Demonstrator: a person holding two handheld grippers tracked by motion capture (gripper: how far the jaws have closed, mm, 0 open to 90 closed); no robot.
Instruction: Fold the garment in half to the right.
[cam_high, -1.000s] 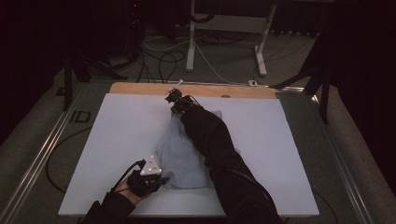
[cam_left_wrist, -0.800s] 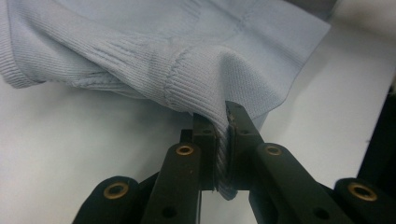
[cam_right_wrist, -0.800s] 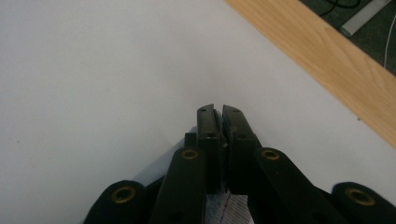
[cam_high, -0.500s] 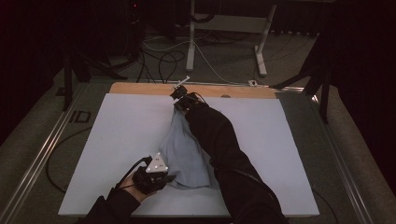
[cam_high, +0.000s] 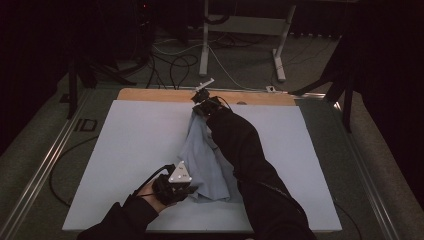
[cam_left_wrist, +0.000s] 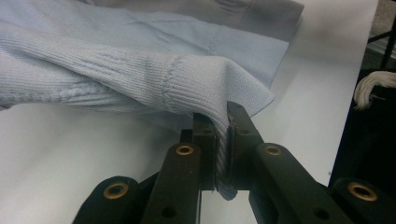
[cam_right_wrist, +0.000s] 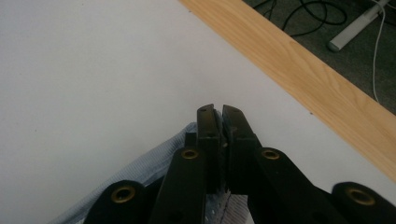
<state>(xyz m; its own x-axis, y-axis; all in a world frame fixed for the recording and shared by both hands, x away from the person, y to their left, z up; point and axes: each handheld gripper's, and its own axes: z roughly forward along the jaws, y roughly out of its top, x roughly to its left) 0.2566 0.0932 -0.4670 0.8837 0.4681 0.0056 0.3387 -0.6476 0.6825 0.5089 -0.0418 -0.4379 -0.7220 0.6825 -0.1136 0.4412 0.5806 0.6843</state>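
Observation:
A pale blue knitted garment (cam_high: 202, 160) lies stretched lengthwise down the middle of the white table top (cam_high: 125, 145). My left gripper (cam_high: 176, 186) holds its near end by the ribbed hem (cam_left_wrist: 205, 88), jaws shut on the knit (cam_left_wrist: 223, 154). My right gripper (cam_high: 201, 102) is at the far end near the wooden strip, jaws shut on the garment's edge (cam_right_wrist: 144, 172), which trails back under the jaws. In the right gripper view the gripper (cam_right_wrist: 218, 112) points at bare white surface. The right sleeve covers part of the garment.
A wooden strip (cam_high: 150, 95) runs along the table's far edge (cam_right_wrist: 299, 70). Cables and white stand legs (cam_high: 240, 25) lie on the floor beyond. Metal rails (cam_high: 40, 170) border the table at left and right. White surface lies open on both sides of the garment.
My right gripper has moved farther away toward the wooden strip, pulling the garment longer. My left gripper has shifted slightly right with the near end.

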